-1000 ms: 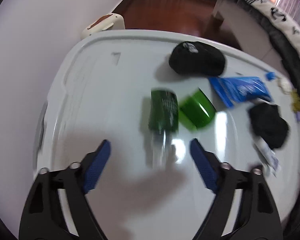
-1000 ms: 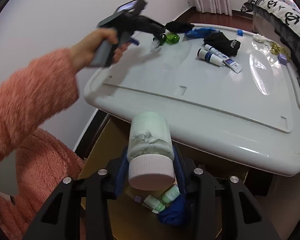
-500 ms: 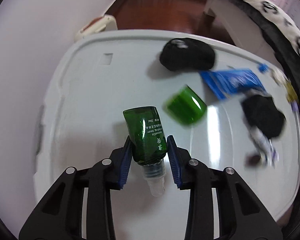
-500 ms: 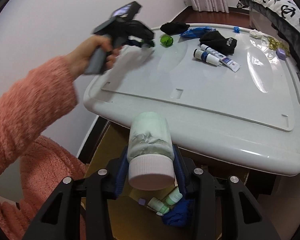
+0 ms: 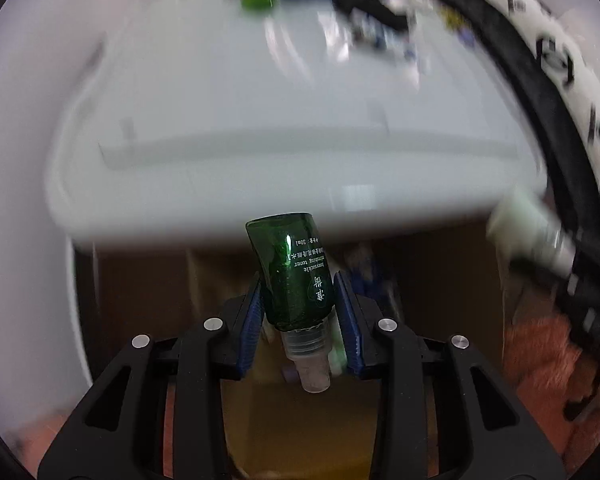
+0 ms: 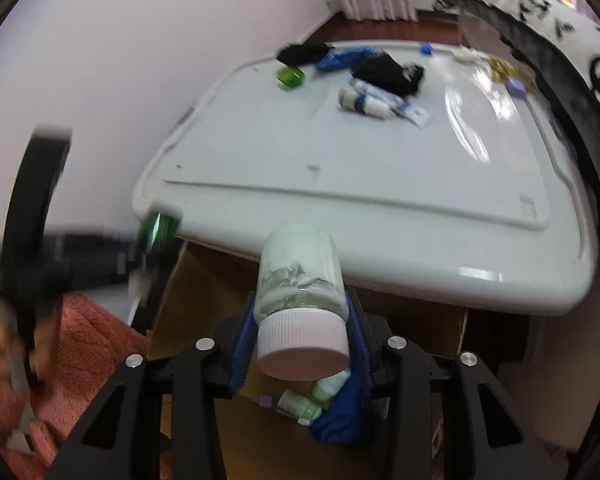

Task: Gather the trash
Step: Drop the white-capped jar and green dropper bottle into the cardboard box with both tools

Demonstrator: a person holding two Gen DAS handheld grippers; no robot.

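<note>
My left gripper is shut on a dark green toner bottle, cap end toward the camera, held off the white table's front edge above the cardboard box. The same bottle shows blurred in the right wrist view. My right gripper is shut on a pale jar with a white ribbed lid, held above the cardboard box, which holds small green-white bottles and a blue item.
On the white table lie a green cap, black cloths, a blue packet, white tubes and small items at the far right. A patterned black-and-white edge borders the right. A pink sleeve is at left.
My left gripper closed on the green bottle, lifted it off the table and carried it back over the box. The right gripper stays over the box with the jar.
</note>
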